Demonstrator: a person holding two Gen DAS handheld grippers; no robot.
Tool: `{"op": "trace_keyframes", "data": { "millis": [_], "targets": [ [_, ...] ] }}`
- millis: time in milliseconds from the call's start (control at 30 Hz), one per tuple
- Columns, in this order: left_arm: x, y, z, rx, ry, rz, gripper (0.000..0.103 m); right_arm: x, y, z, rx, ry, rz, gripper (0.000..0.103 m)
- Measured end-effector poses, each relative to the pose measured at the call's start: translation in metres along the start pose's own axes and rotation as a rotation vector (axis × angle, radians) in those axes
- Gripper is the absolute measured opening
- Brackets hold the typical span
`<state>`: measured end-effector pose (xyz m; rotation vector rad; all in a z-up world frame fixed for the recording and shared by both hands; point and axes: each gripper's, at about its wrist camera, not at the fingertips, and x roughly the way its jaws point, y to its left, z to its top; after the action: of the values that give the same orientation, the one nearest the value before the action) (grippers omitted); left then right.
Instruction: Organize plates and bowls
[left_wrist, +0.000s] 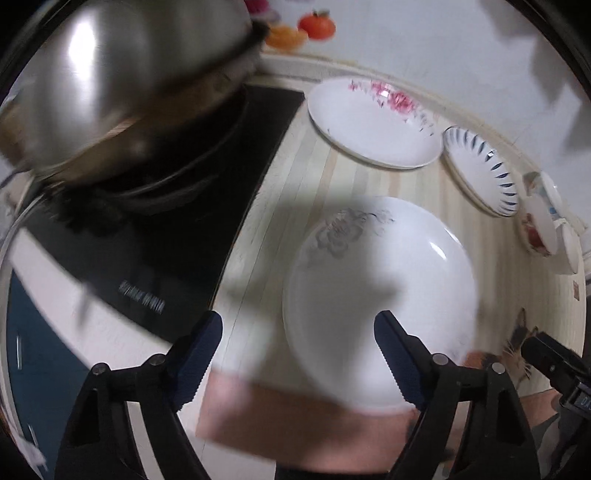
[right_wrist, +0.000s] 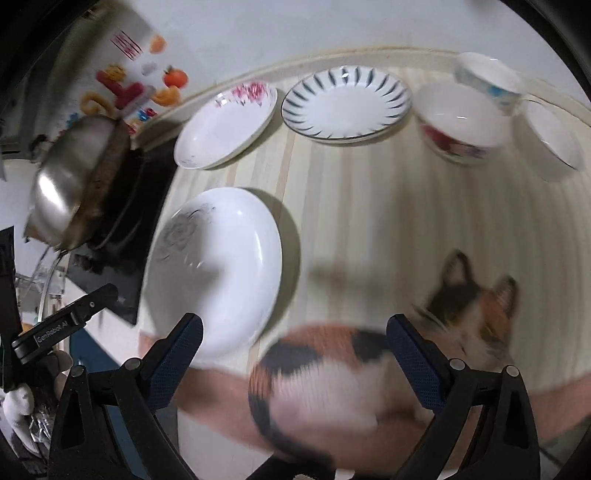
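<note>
A large white plate with a grey flower (left_wrist: 380, 295) (right_wrist: 218, 269) lies on the striped counter near the front. Behind it are a pink-flowered plate (left_wrist: 373, 122) (right_wrist: 225, 125), a blue-striped plate (left_wrist: 480, 170) (right_wrist: 345, 103), a red-patterned bowl (left_wrist: 537, 229) (right_wrist: 461, 122) and two more white bowls (right_wrist: 487, 74) (right_wrist: 554, 133). My left gripper (left_wrist: 297, 354) is open above the near-left edge of the large plate. My right gripper (right_wrist: 295, 354) is open and empty, to the right of that plate. The left gripper's body shows in the right wrist view (right_wrist: 62, 325).
A calico cat (right_wrist: 362, 354) sits at the counter's front edge between my right fingers; it also shows in the left wrist view (left_wrist: 517, 343). A steel pot (left_wrist: 110, 85) (right_wrist: 70, 177) stands on a black cooktop (left_wrist: 177, 221) at the left. Stickers decorate the wall (right_wrist: 147, 85).
</note>
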<state>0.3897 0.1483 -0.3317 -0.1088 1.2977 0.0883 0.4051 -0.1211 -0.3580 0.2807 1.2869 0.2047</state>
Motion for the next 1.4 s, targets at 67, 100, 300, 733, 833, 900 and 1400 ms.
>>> {"op": "trace_keyframes", "data": {
  "millis": [67,100,300,733,833,900,1400],
  "targets": [
    [0.021,0.002,0.014,0.018,0.039,-0.023,0.080,0.022,0.003,0.013,0.006,0.030,-0.001,0.095],
    [0.032,0.003,0.020,0.026,0.060,-0.037,0.079,0.034,0.004,0.020,0.012,0.050,0.001,0.091],
    [0.064,0.000,0.032,0.109,0.149,-0.074,0.050,0.088,0.010,0.039,0.039,0.168,0.026,0.058],
    [0.059,-0.005,0.022,0.140,0.158,-0.087,0.035,0.102,0.007,0.035,0.043,0.207,0.089,0.016],
    [0.050,-0.011,0.016,0.132,0.147,-0.090,0.035,0.094,-0.001,0.035,0.031,0.214,0.098,0.016],
    [0.040,-0.017,0.013,0.134,0.136,-0.097,0.035,0.085,-0.009,0.035,0.029,0.214,0.104,0.016],
    [0.006,-0.110,-0.024,0.224,0.132,-0.144,0.035,0.004,-0.113,0.018,0.092,0.178,0.090,0.016]
  ]
}}
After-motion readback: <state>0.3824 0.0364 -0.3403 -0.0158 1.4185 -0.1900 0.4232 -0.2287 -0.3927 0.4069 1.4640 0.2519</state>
